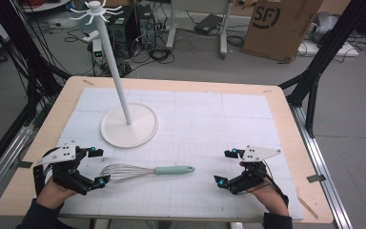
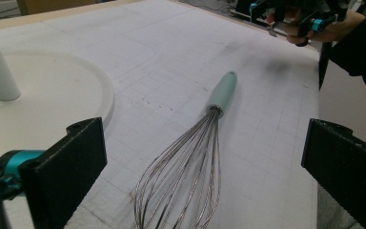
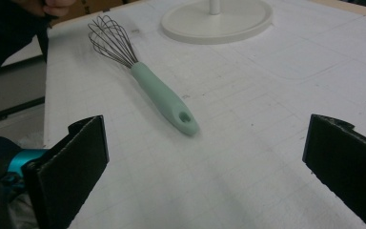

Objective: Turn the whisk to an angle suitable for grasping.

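In the left gripper view, the left gripper [image 2: 205,171] has its two black jaws spread wide at the lower left and lower right of the frame, with nothing between them but the wire end of the whisk [image 2: 190,162], which lies flat on the white mat [image 2: 171,57]. The wires fan toward the bottom centre; the pale green handle [image 2: 222,93] points up toward the middle of the frame. In the right gripper view, the right gripper [image 3: 205,167] likewise stands open and empty, its jaws at the lower corners; the handle's end, with its hanging hole, lies just above the gap, and the wire loops reach to the upper left.

In the high view, the whisk sits at lower centre, wires left and handle right, between the left gripper [image 1: 97,167] at lower left and the right gripper [image 1: 224,167] at lower right. The left gripper's jaws are close to the wire end without touching it; the right gripper is set apart from the handle tip. Above the whisk, left of centre, stands a white stand [image 1: 128,126] with a round base and a tall pole topped by hooks. The mat covers a wooden table [image 1: 286,119].
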The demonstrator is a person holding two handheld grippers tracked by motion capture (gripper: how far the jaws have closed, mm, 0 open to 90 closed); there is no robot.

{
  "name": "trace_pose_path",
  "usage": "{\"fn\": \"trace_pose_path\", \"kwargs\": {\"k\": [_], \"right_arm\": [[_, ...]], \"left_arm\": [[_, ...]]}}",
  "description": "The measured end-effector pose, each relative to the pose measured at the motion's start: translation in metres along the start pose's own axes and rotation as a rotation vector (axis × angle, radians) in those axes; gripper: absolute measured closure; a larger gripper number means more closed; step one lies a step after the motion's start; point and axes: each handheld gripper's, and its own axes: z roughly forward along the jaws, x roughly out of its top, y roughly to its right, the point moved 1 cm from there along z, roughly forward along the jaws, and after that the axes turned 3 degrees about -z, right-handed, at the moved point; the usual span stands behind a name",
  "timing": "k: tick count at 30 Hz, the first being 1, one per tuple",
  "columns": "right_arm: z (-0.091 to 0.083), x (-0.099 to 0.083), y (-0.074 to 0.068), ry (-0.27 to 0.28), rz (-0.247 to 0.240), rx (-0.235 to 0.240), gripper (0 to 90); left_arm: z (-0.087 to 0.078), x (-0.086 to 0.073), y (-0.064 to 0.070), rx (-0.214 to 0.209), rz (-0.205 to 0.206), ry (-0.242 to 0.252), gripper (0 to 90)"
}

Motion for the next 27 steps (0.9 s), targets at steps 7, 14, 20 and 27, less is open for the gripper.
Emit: {"fn": "trace_pose_path", "kwargs": {"k": [7, 14, 20, 27], "right_arm": [[-0.0031, -0.0034, -0.0021, 0.026, -0.005, -0.031, 0.2], [-0.0042, -0.0091, 0.0015, 0.052, 0.034, -0.024, 0.2], [-0.0030, -0.0099, 0.0008, 0.062, 0.035, -0.012, 0.2], [-0.0017, -0.0106, 0.0031, 0.055, 0.046, -0.007, 0.2]], "left_arm": [[-0.0007, -0.0002, 0.0011, 0.005, 0.008, -0.009, 1.9], [-0.0008, -0.0032, -0.0008, 0.006, 0.008, -0.014, 1.9], [-0.0059, -0.0045, -0.0053, 0.015, -0.010, 0.016, 1.9], [-0.0050, -0.0071, -0.0074, 0.024, -0.019, 0.045, 1.9]]}}
